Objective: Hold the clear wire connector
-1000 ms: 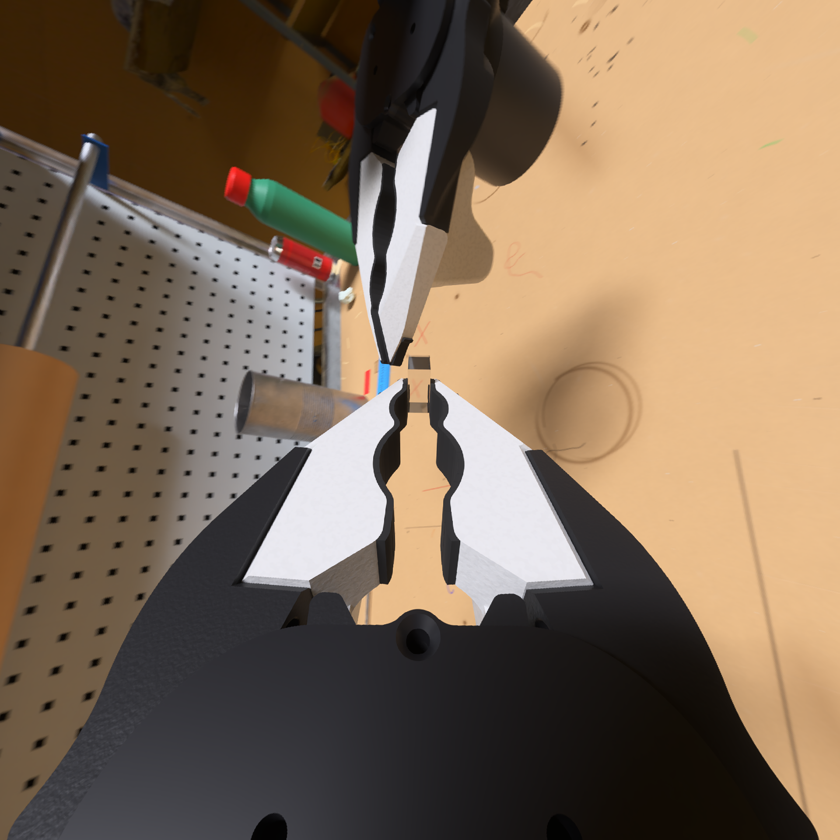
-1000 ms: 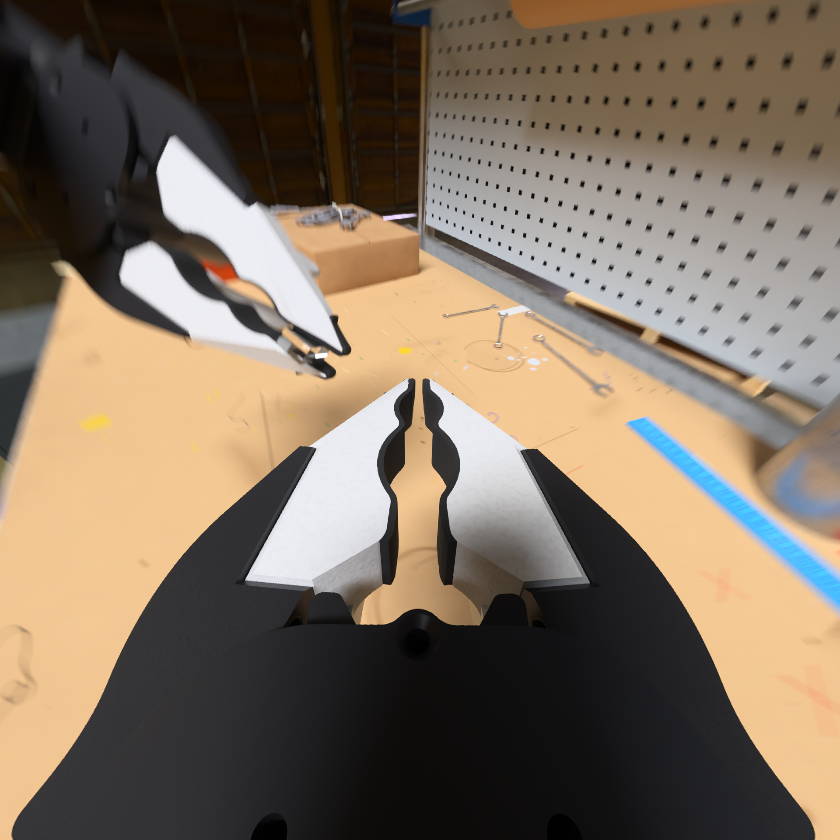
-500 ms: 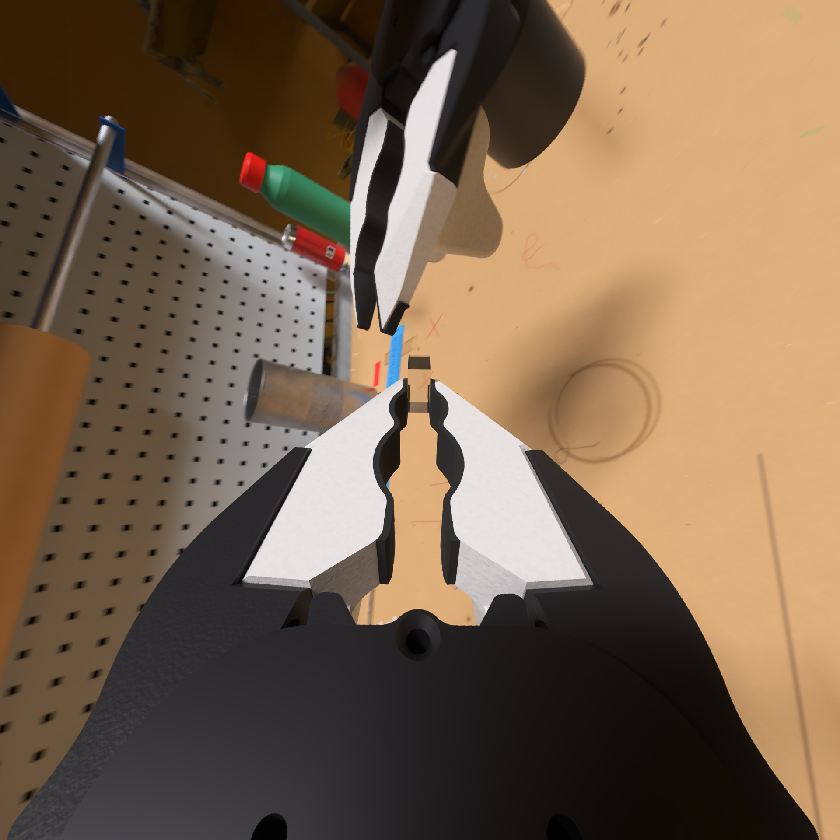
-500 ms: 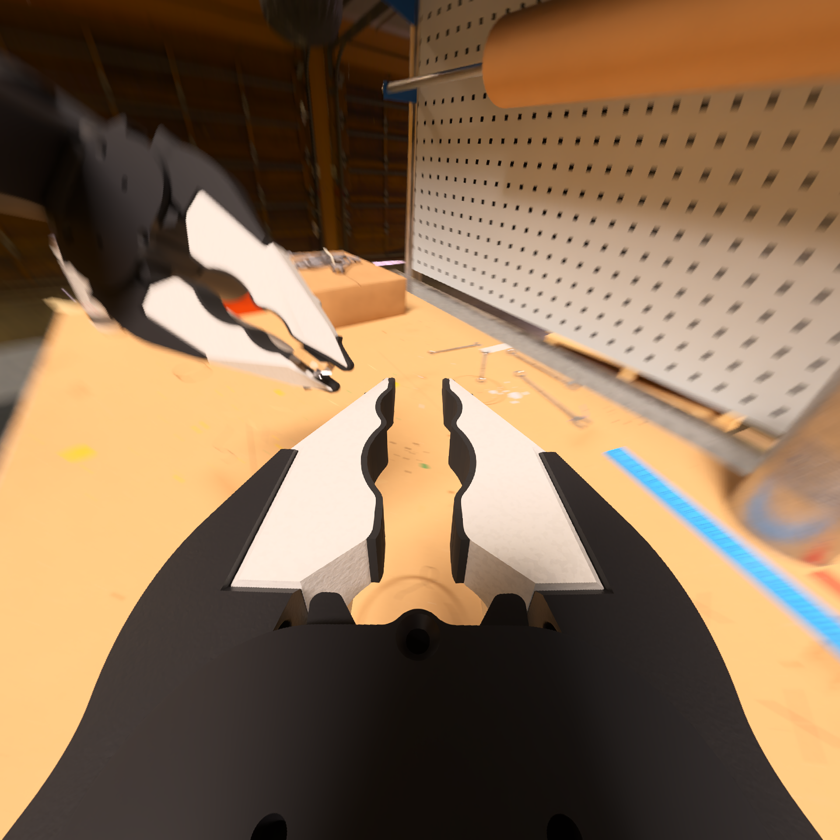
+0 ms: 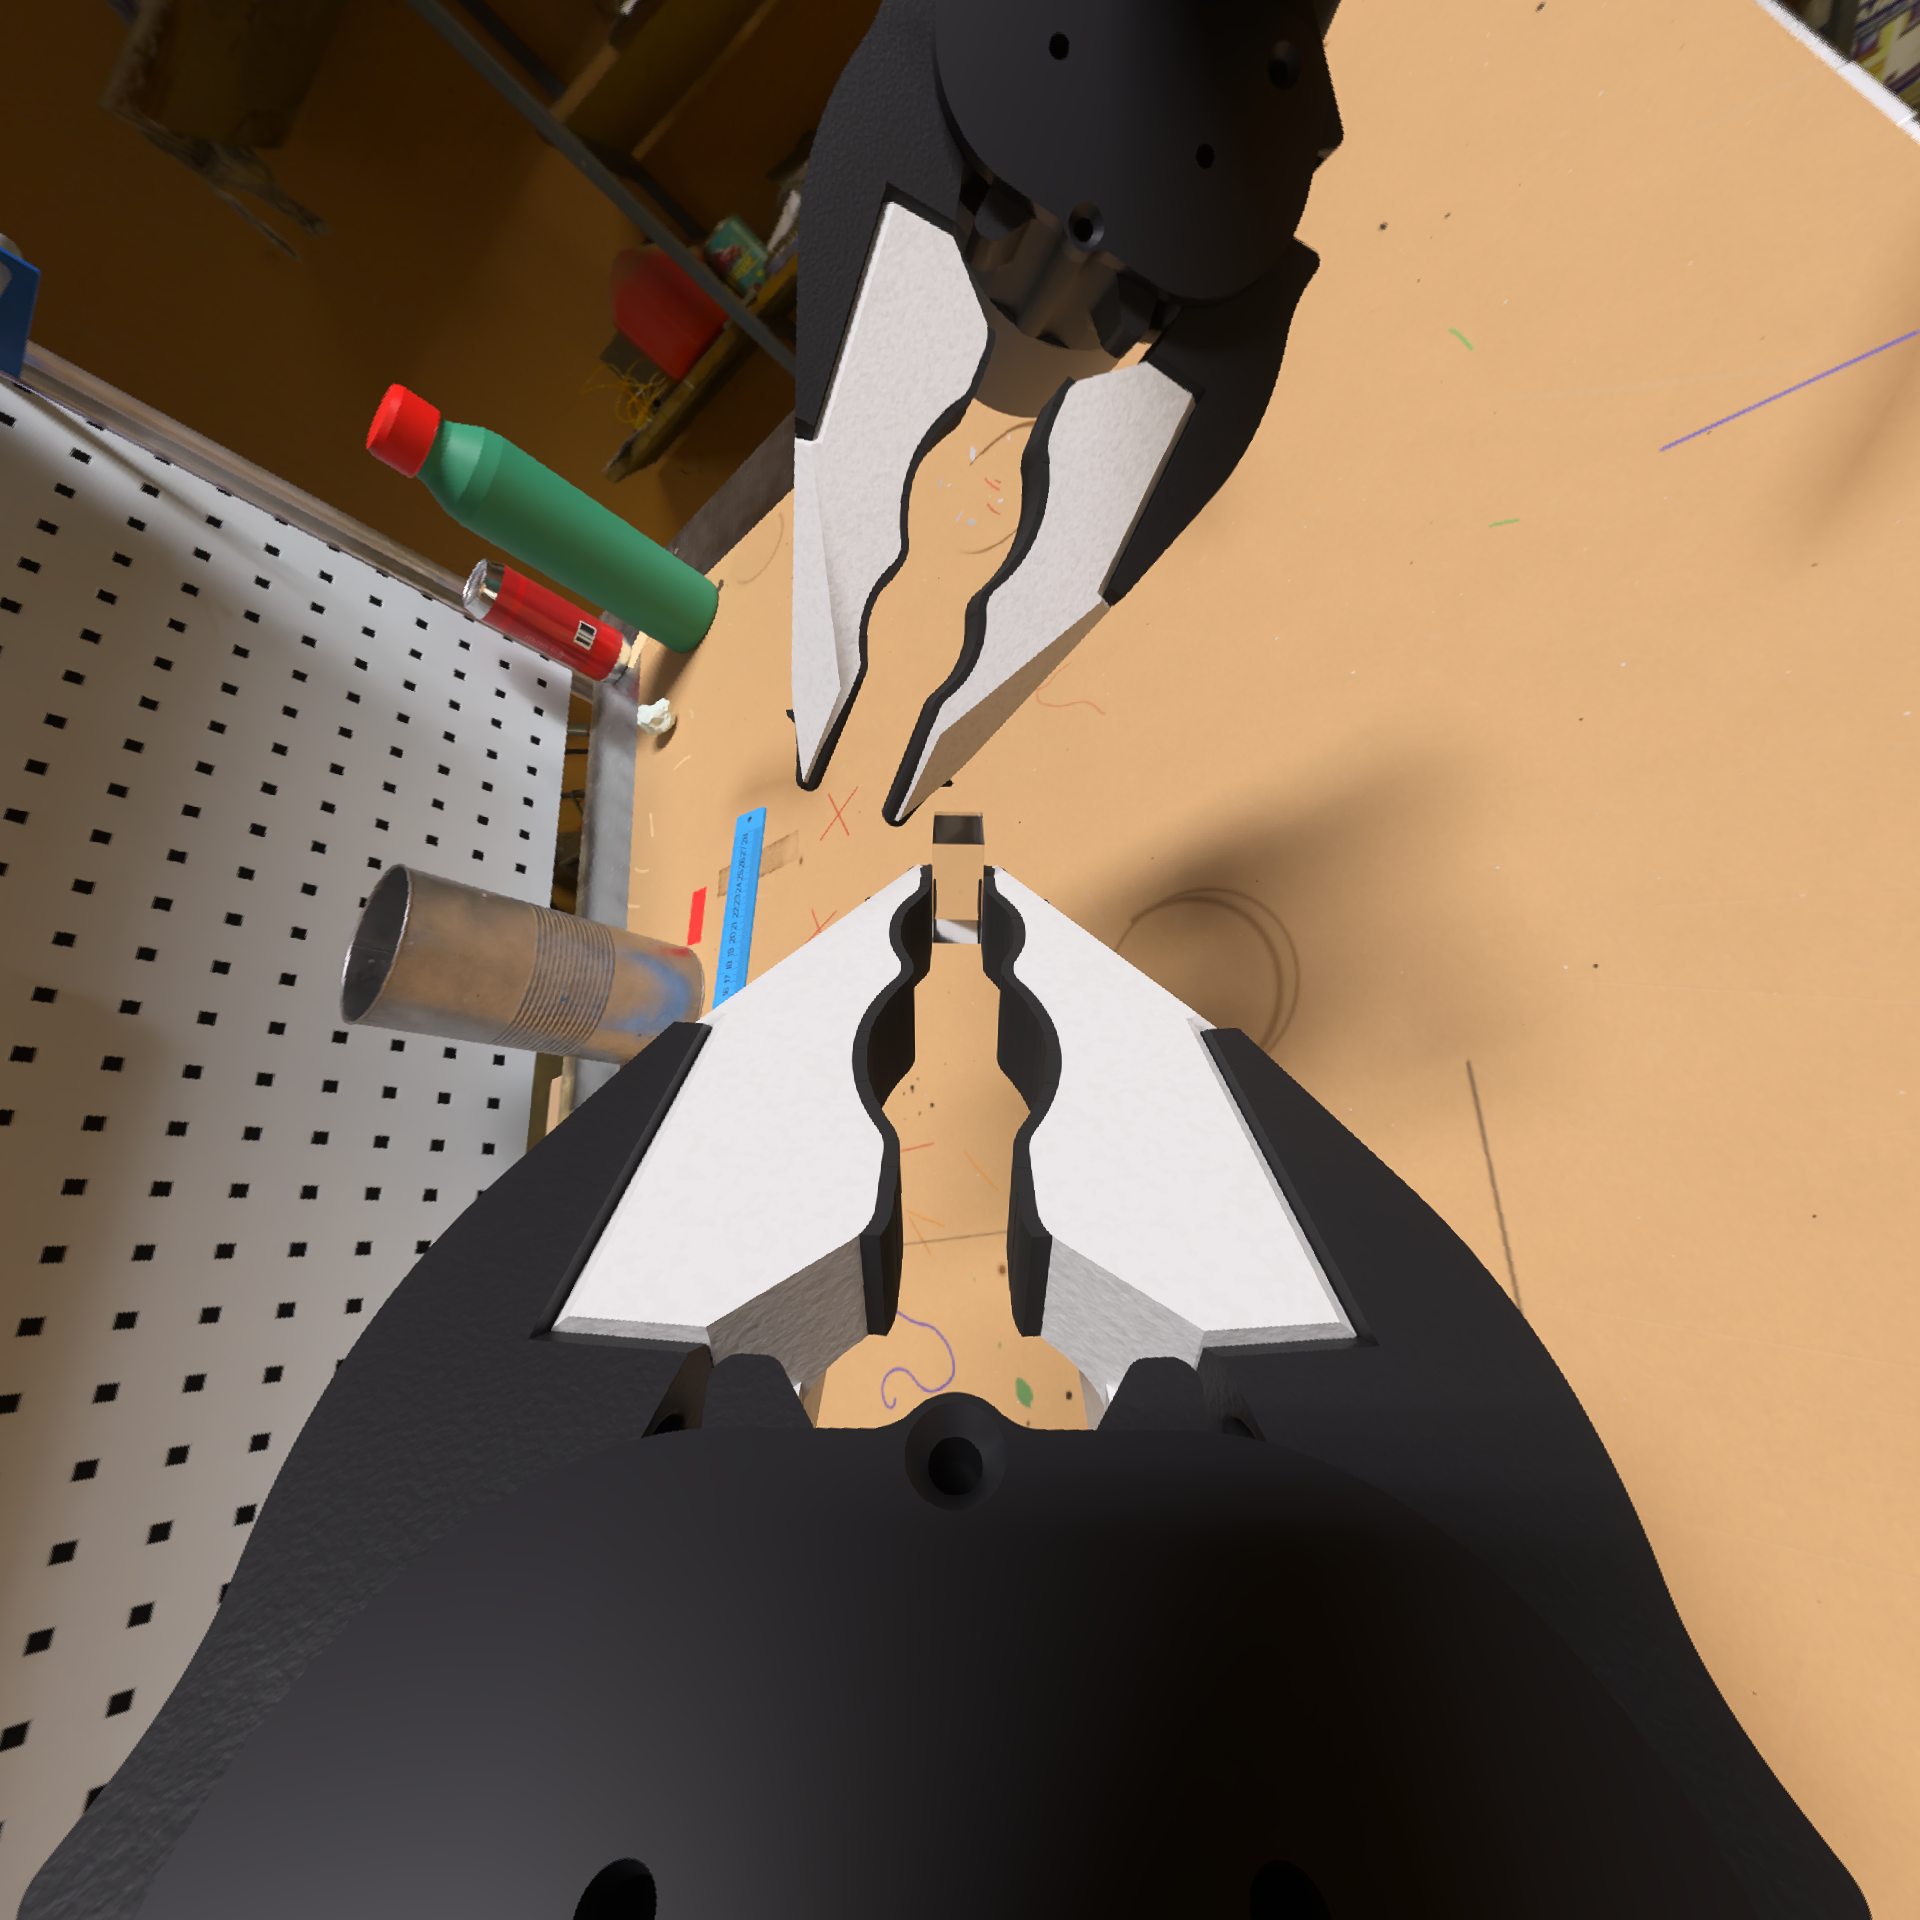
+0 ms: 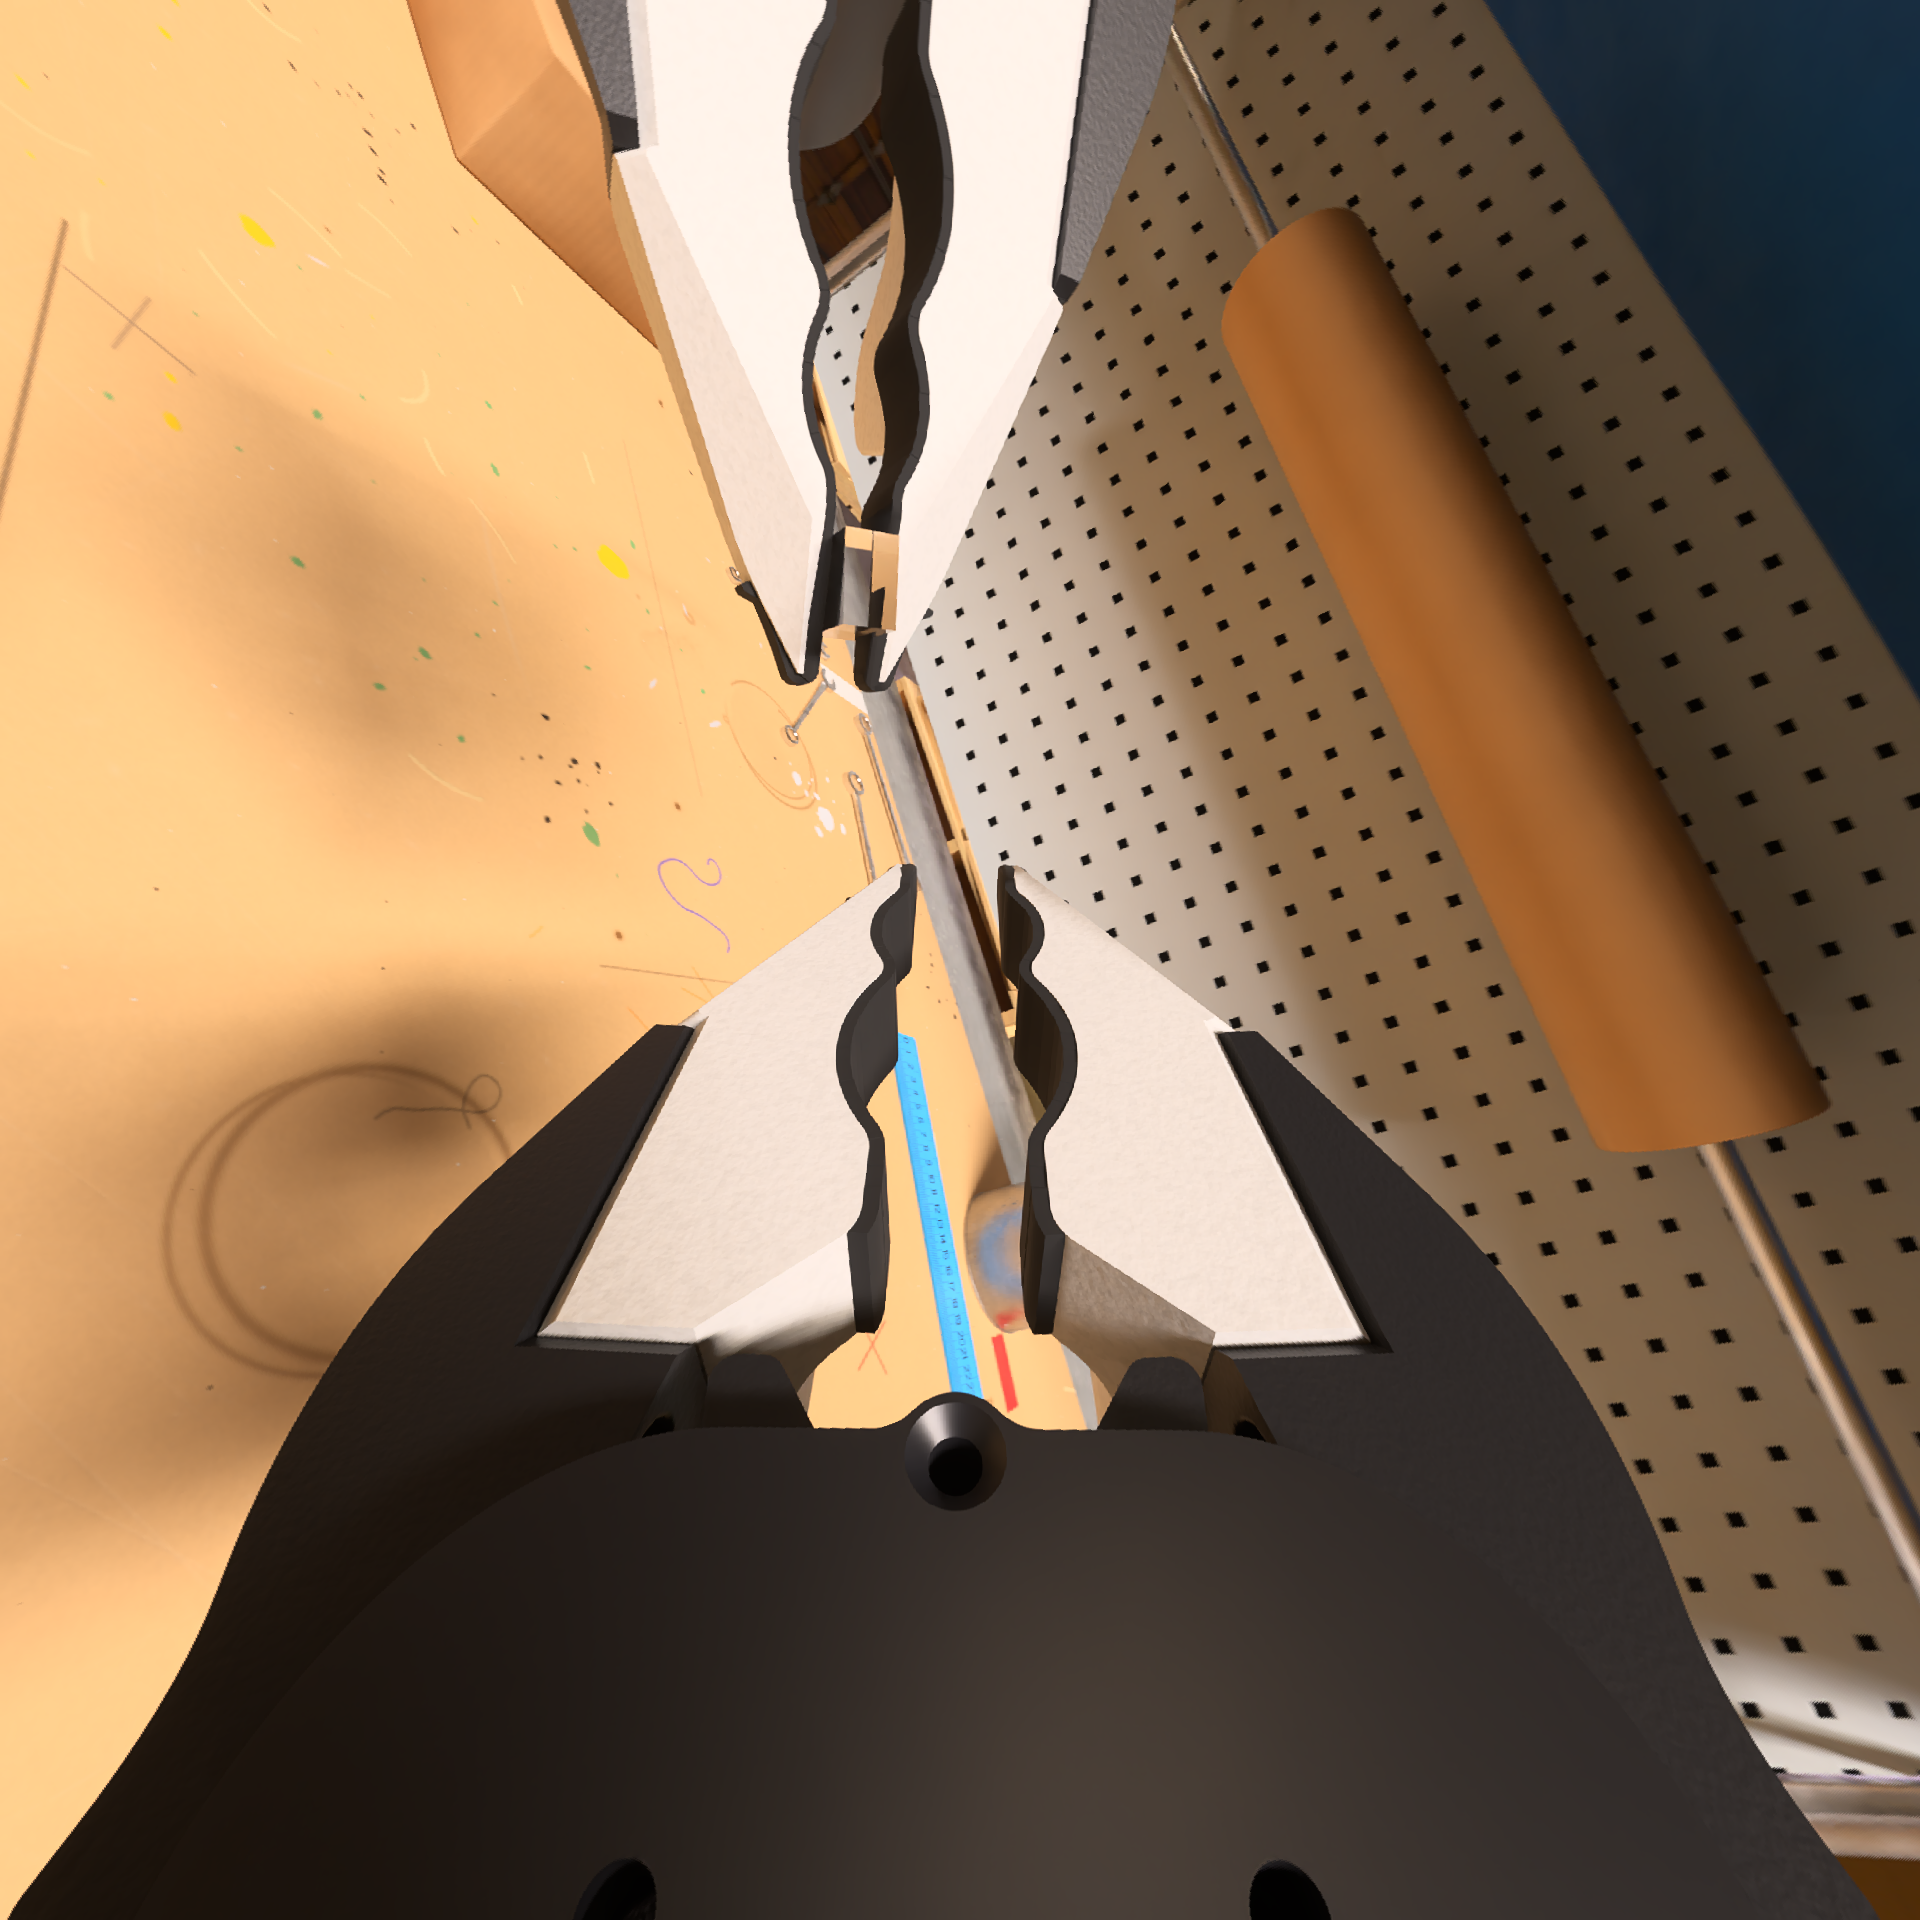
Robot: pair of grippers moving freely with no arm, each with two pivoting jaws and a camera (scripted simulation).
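Observation:
My left gripper (image 5: 956,878) is shut on the clear wire connector (image 5: 957,844), a small see-through block pinched between the fingertips and sticking out past them, held above the tan bench (image 5: 1558,831). My right gripper (image 5: 852,800) is open and empty. It points tip to tip at the left gripper, with its nearer fingertip just left of the connector's free end and not touching it. In the right wrist view, my right gripper (image 6: 956,875) is open low in the frame. The left gripper (image 6: 842,681) hangs above it with the connector (image 6: 858,582) in its tips.
A white pegboard (image 5: 208,831) stands along the bench's edge. Near it are a green bottle (image 5: 561,520), a small red can (image 5: 545,620), a metal pipe (image 5: 509,966) and a blue ruler (image 5: 740,904). An orange-brown cylinder (image 6: 1507,675) hangs before the pegboard; thin wrenches (image 6: 868,821) lie on the bench.
My right gripper has opened and swung round to face the left gripper, its tips now close to the connector. The left gripper has kept its hold on the connector.

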